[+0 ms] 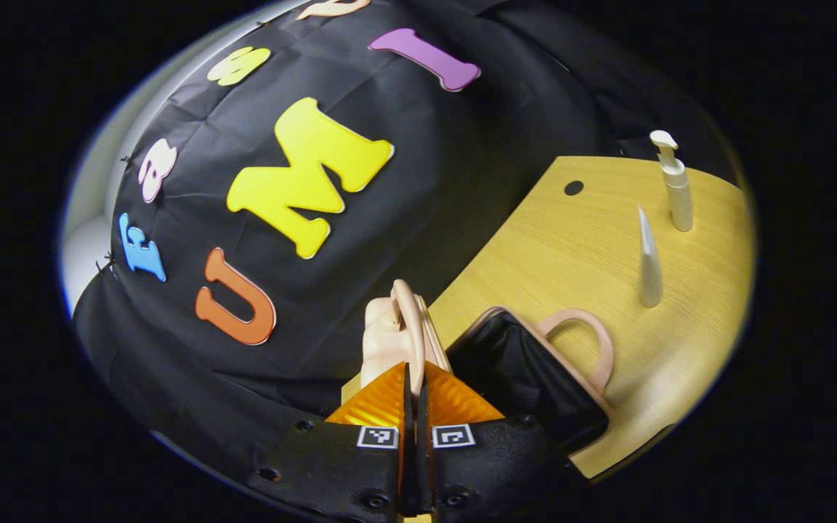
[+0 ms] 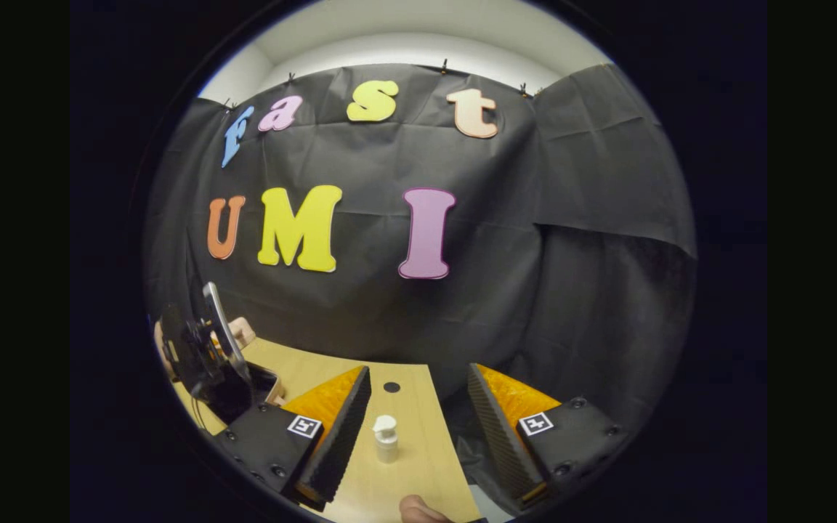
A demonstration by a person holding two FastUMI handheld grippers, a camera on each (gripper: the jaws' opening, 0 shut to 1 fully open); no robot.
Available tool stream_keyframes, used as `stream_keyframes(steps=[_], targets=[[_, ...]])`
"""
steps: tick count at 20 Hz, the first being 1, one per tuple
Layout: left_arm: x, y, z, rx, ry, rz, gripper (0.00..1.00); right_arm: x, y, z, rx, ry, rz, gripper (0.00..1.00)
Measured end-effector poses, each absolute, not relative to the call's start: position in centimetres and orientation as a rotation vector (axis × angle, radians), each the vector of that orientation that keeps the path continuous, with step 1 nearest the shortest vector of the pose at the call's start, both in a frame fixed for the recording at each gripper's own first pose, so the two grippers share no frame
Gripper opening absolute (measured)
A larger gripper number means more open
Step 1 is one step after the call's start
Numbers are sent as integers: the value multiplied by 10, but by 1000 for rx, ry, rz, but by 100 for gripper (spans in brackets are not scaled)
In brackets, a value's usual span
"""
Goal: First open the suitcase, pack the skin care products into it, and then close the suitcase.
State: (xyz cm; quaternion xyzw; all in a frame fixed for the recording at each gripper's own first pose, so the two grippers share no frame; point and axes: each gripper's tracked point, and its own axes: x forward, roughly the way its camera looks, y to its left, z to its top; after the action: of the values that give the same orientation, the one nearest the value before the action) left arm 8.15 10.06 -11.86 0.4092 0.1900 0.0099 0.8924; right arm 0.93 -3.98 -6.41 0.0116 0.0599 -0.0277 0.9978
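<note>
On table — left claw (image 1: 414, 396) clamps suitcase lid (image 1: 398, 338) (raised); right claw (image 2: 418, 407) agape | pump bottle (image 2: 386, 438) between

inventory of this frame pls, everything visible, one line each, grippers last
suitcase: 1, pink shell with black lining, open on the table's near-left part, lid raised, one handle on each half
pump bottle: 1, cream, upright toward the table's far side
tube: 1, cream, standing on its cap, nearer than the pump bottle
table: 1, light wood, with a small dark hole in the top
booth wall: black cloth behind the table
left gripper: fingers closed on the rim of the raised suitcase lid
right gripper: fingers spread wide, hovering over the table with the pump bottle between them, not touching
</note>
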Motion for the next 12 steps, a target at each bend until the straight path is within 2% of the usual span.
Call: stream_keyframes(steps=[7, 8, 11, 12], targets=[[77, 213, -80, 652, 358, 123, 3, 10, 10, -75, 29, 173, -49, 80], [78, 231, -79, 648, 362, 136, 3, 12, 16, -77, 35, 187, -53, 82], [77, 291, -86, 673, 378, 178, 3, 15, 25, -80, 53, 218, -83, 78], [78, 312, -90, 673, 381, 197, 3, 16, 26, -78, 60, 220, -96, 80]])
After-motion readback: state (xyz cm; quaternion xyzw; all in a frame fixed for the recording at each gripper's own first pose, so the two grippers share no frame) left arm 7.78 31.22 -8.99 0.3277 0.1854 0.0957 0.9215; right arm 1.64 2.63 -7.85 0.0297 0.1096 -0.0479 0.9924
